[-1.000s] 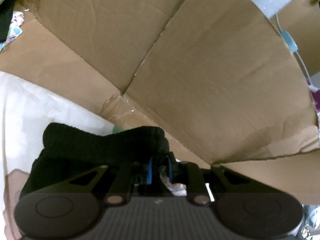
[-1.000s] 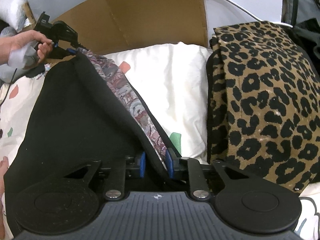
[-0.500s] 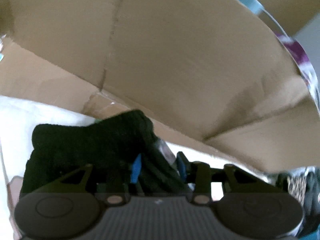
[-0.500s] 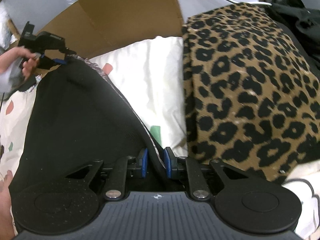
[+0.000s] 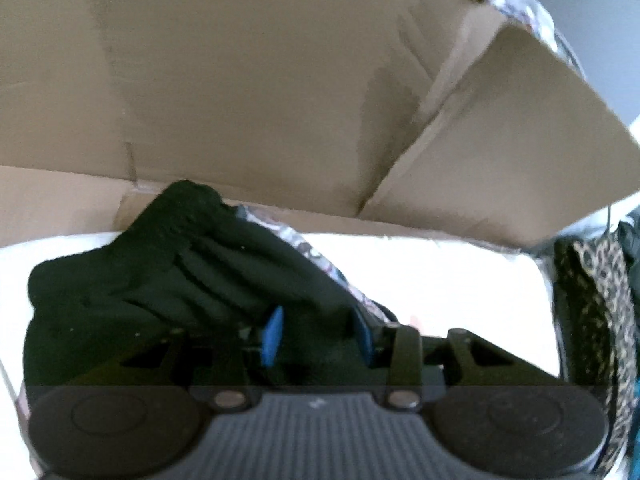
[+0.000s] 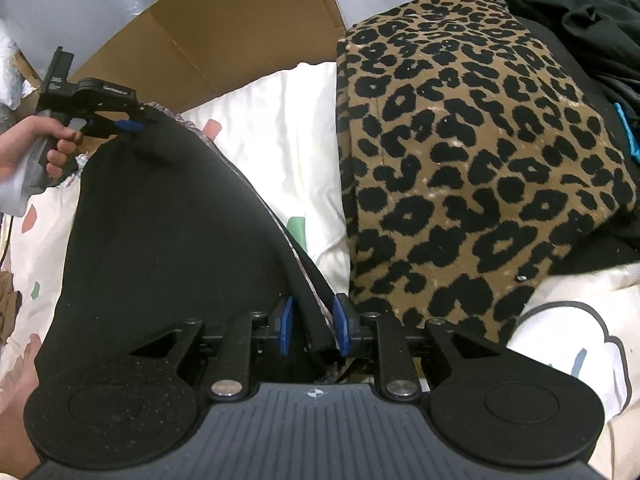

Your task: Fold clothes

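The left wrist view is smeared with motion blur, so the black garment hides most of the left gripper and the jaw gap cannot be read. The leopard-print cloth runs off the right edge there. In the right wrist view, the person's hand is cut off at the left edge.

Ahead of the right gripper the garment runs forward and left to the left gripper; the leopard-print cloth lies to its right, the bedding between them; the cardboard box stands beyond both.
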Action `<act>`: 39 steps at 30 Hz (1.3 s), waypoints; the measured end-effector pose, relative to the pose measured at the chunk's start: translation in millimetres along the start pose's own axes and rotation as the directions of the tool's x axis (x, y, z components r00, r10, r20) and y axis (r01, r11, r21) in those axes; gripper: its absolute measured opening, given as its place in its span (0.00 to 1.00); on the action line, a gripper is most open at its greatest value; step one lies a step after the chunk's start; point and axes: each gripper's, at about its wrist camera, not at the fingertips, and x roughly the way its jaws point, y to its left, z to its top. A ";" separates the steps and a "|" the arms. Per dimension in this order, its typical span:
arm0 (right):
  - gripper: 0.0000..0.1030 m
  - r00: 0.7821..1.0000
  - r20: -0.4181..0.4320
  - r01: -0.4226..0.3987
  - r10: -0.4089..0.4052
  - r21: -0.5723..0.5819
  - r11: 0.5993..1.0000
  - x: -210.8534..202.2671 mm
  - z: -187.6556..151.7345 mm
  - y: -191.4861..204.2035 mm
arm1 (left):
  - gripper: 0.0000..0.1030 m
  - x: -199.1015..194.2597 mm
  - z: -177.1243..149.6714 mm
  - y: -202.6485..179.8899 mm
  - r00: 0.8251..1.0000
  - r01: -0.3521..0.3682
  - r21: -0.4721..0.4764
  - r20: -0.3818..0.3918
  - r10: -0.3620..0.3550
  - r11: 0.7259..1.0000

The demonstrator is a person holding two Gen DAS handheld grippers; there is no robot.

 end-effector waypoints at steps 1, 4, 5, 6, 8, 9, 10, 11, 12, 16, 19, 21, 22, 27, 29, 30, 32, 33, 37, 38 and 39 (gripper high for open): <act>0.26 1.000 0.000 -0.001 0.001 0.000 1.000 -1.2 -0.6 -0.4 | 0.39 2.8 -0.2 -2.0 1.000 -0.002 0.009 -0.002 0.002 1.000; 0.24 1.000 -0.001 -0.002 0.002 -0.002 1.000 -4.4 -2.4 -1.6 | 0.39 11.0 -0.8 -8.0 1.000 -0.009 0.035 -0.009 0.010 0.999; 0.13 1.000 -0.006 0.002 -0.002 -0.007 1.000 -4.4 -2.1 -1.9 | 0.39 13.8 -0.9 -10.1 1.000 -0.012 0.044 -0.012 0.012 0.999; 0.05 1.000 -0.010 0.006 -0.006 -0.011 1.000 -4.3 -1.9 -2.1 | 0.39 16.5 -1.1 -12.1 1.000 -0.014 0.053 -0.014 0.015 0.998; 0.05 1.000 -0.019 0.013 -0.013 -0.020 1.000 -4.3 -1.5 -2.7 | 0.39 22.2 0.5 -13.3 0.999 -0.027 0.060 -0.016 0.028 0.998; 0.04 1.000 -0.022 0.013 -0.014 -0.016 1.000 -4.9 -1.2 -3.4 | 0.39 24.6 1.3 -12.6 0.999 -0.028 0.050 -0.016 0.029 0.998; 0.04 1.000 -0.025 0.014 -0.014 -0.012 1.000 -5.5 -1.0 -4.2 | 0.39 26.9 2.1 -11.8 0.999 -0.030 0.040 -0.017 0.031 0.999; 0.04 1.000 -0.027 0.015 -0.015 -0.009 1.000 -6.1 -0.9 -4.9 | 0.39 29.8 2.8 -11.0 0.999 -0.030 0.029 -0.020 0.031 0.999; 0.03 0.999 -0.028 0.017 -0.017 -0.004 1.000 -6.2 -1.4 -5.8 | 0.41 32.3 2.7 -10.4 0.999 -0.032 0.022 -0.023 0.032 0.999; 0.03 0.999 -0.032 0.024 -0.024 0.010 1.000 -6.2 -3.2 -8.9 | 0.42 37.8 -1.3 -11.8 0.999 -0.043 0.048 -0.032 0.044 0.998; 0.03 0.999 -0.033 0.031 -0.031 0.013 0.999 -7.4 -3.8 -11.1 | 0.40 28.0 -3.5 -10.8 0.999 -0.031 0.055 -0.041 0.034 0.998; 0.03 0.999 -0.036 0.037 -0.036 0.014 0.999 -8.8 -4.4 -12.1 | 0.40 15.9 -6.0 -9.2 0.999 -0.015 0.066 -0.046 0.018 0.998; 0.03 0.999 -0.037 0.040 -0.039 0.015 0.999 -9.4 -4.7 -12.6 | 0.40 8.1 -8.7 -7.7 0.999 -0.008 0.078 -0.047 0.012 0.997; 0.04 0.998 -0.036 0.051 -0.051 0.023 0.998 -12.0 -6.0 -14.6 | 0.42 -35.1 -33.7 11.4 0.998 -0.001 0.120 -0.068 0.009 0.993; 0.06 0.998 -0.027 0.055 -0.054 0.035 0.998 -13.8 -6.5 -14.9 | 0.44 -51.8 -47.0 22.5 0.997 -0.007 0.119 -0.074 0.016 0.993; 0.07 0.998 -0.020 0.059 -0.059 0.040 0.997 -15.8 -6.9 -14.8 | 0.45 -59.5 -54.1 28.6 0.997 -0.010 0.115 -0.077 0.019 0.993; 0.11 0.998 -0.007 0.067 -0.067 0.050 0.996 -19.7 -7.6 -14.5 | 0.46 -74.6 -70.9 42.7 0.996 -0.020 0.089 -0.087 0.028 0.996; 0.19 0.997 0.000 0.071 -0.071 0.055 0.996 -21.6 -8.0 -14.3 | 0.48 -81.1 -79.4 49.2 0.995 -0.025 0.078 -0.092 0.032 0.997; 0.39 0.995 0.032 0.093 -0.094 0.053 0.994 -31.1 -9.0 -10.6 | 0.51 -103.6 -116.0 64.6 0.992 -0.053 0.060 -0.113 0.060 0.997; 0.39 0.994 0.045 0.103 -0.104 0.039 0.994 -34.7 -8.9 -7.6 | 0.51 -106.4 -125.0 65.5 0.991 -0.056 0.056 -0.120 0.063 0.997; 0.39 0.990 0.068 0.118 -0.120 0.025 0.993 -39.2 -8.3 -3.8 | 0.51 -109.2 -134.1 66.5 0.990 -0.059 0.052 -0.127 0.065 0.997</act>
